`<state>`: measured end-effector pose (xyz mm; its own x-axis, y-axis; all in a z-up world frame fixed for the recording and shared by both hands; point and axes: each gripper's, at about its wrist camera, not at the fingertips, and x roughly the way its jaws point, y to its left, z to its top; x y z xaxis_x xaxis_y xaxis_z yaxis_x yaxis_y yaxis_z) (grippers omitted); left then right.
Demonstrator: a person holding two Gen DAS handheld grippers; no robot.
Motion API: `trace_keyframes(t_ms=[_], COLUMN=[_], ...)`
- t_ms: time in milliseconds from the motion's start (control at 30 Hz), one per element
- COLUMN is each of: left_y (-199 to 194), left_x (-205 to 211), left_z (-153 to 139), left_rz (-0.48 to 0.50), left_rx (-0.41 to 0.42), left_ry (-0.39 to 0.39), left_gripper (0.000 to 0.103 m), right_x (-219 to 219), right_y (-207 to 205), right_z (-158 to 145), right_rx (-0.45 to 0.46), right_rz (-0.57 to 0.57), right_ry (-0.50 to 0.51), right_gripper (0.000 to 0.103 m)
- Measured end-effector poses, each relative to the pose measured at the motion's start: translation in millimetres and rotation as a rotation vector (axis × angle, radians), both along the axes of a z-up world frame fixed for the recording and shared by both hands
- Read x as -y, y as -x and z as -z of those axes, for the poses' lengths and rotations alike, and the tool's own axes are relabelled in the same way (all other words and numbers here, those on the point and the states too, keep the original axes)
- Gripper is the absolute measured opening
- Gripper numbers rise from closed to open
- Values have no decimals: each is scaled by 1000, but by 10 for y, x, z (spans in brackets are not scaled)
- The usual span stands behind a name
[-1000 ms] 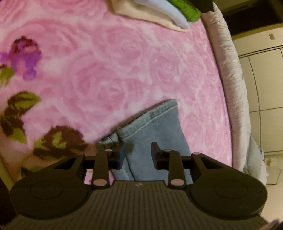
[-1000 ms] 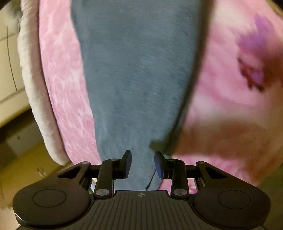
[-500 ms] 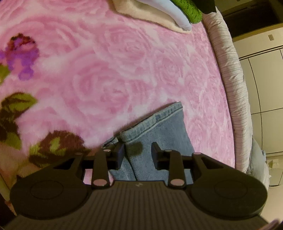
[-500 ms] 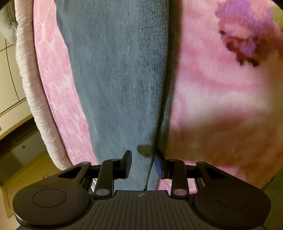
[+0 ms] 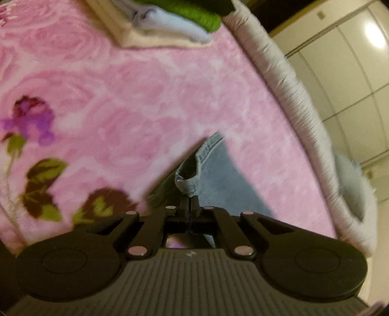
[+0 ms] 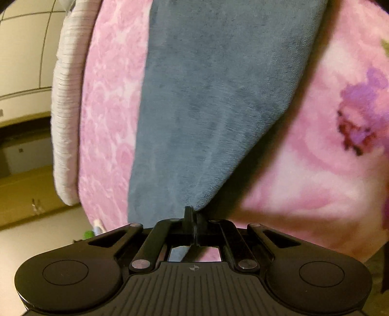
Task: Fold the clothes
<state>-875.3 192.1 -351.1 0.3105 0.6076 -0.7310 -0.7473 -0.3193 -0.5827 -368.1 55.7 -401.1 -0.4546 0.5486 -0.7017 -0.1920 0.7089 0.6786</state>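
At jeans [image 5: 226, 179] edges, both tools clamped.

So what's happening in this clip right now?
A person is folding a pair of jeans on a pink floral blanket, with a handheld gripper in each hand. The left gripper is shut on the hemmed end of a leg, lifting it off the blanket. The right gripper is shut on a denim edge further along the garment. A stack of folded clothes sits at the far edge of the bed.
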Motion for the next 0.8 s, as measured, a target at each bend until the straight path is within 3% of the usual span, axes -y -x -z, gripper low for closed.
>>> trace_keyframes(t_ms=[200, 333, 433, 533, 633, 800], left_y=[-49, -96, -236, -448, -720, -1629], left_x=[11, -16, -48, -9, 19, -71], left_z=[141, 115, -93, -294, -402, -301], left_rz=[41, 96, 137, 185, 284, 508], left_rx=[-89, -187, -372, -574, -567, -511], left_ry=[16, 78, 128, 172, 135, 33], left_gripper=[0, 10, 11, 12, 12, 12], right_x=[-39, -52, -100, -19, 118, 220], right_y=[94, 129, 78, -52, -301, -802], right_z=[75, 66, -58, -289, -522, -658], right_rx=[89, 123, 163, 314, 534, 888], right_rz=[-71, -108, -191, -269, -300, -344], right_ry=[35, 53, 77, 91, 103, 59], right_gripper=[0, 1, 7, 13, 13, 13])
